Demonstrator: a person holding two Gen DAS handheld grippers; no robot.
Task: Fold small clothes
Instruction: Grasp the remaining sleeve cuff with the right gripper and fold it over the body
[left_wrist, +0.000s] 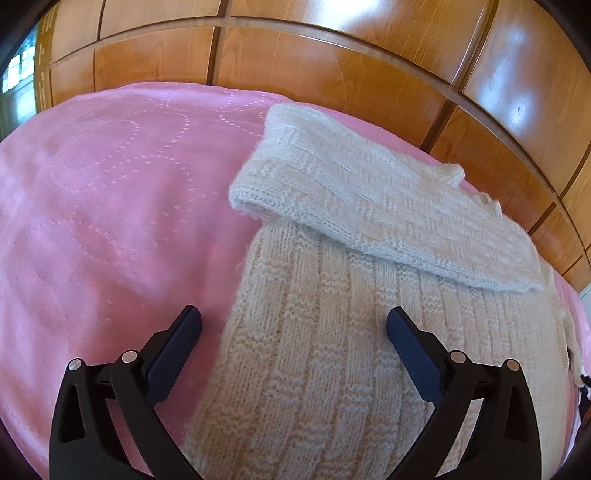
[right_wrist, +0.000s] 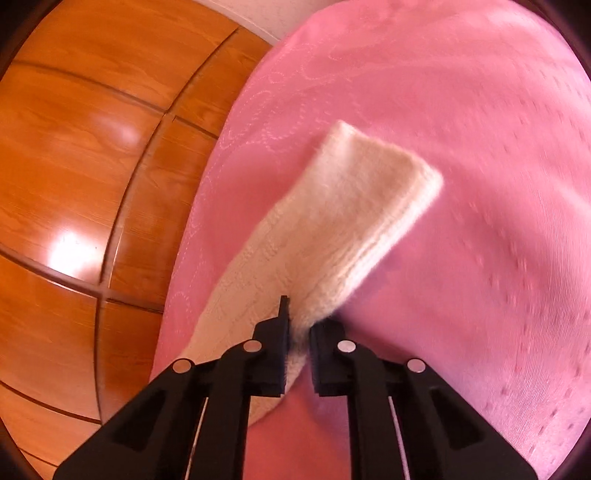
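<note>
The right gripper (right_wrist: 297, 325) was clamped on the white knit (right_wrist: 332, 221), its far end blurred against the pink bedspread (right_wrist: 480, 147). The left gripper (left_wrist: 293, 321) stood wide open and empty above the knit (left_wrist: 332, 332), whose folded part lay ahead. Wooden floor (left_wrist: 332, 74) lay beyond.

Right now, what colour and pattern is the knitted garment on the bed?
Cream-white knitted garment with a raised basket-weave block pattern; clearest in the left wrist view.
</note>
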